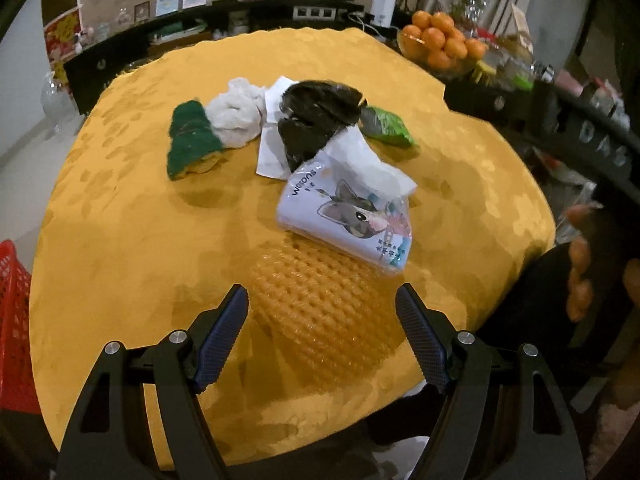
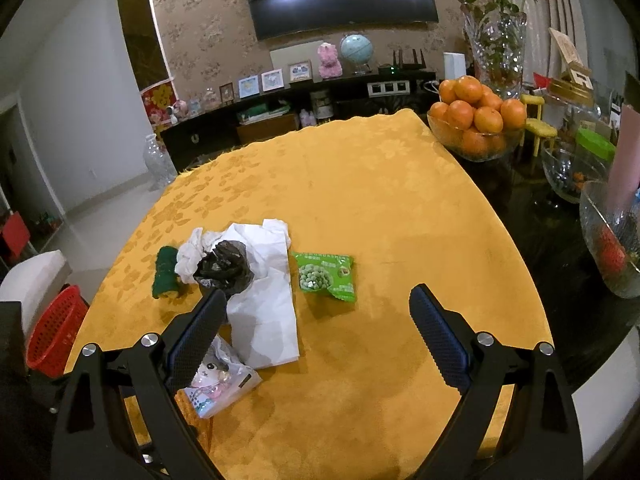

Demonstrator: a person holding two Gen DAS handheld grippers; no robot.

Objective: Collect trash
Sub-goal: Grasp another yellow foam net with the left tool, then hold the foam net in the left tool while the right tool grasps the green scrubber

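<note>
On the yellow tablecloth (image 1: pixel 120 220) lies a heap of trash. Just ahead of my open left gripper (image 1: pixel 322 300) is a sheet of clear bubble wrap (image 1: pixel 320 300), and beyond it a tissue pack with a cartoon animal (image 1: pixel 348 220). Farther off are a crumpled black bag (image 1: pixel 316 116), white paper (image 1: pixel 272 148), a white wad (image 1: pixel 238 114), a green scouring sponge (image 1: pixel 192 142) and a green snack packet (image 1: pixel 386 124). My right gripper (image 2: pixel 316 308) stands open above the cloth, right of the white paper (image 2: pixel 266 304); the snack packet (image 2: pixel 326 276) lies ahead of it, the tissue pack (image 2: pixel 218 380) partly behind its left finger.
A red mesh basket (image 2: pixel 56 330) stands off the table's left edge, also seen as a red basket (image 1: pixel 14 320). A glass bowl of oranges (image 2: pixel 476 120), a vase (image 2: pixel 496 44) and glass bowls (image 2: pixel 612 240) crowd the dark surface on the right. A hand (image 1: pixel 580 276) shows at right.
</note>
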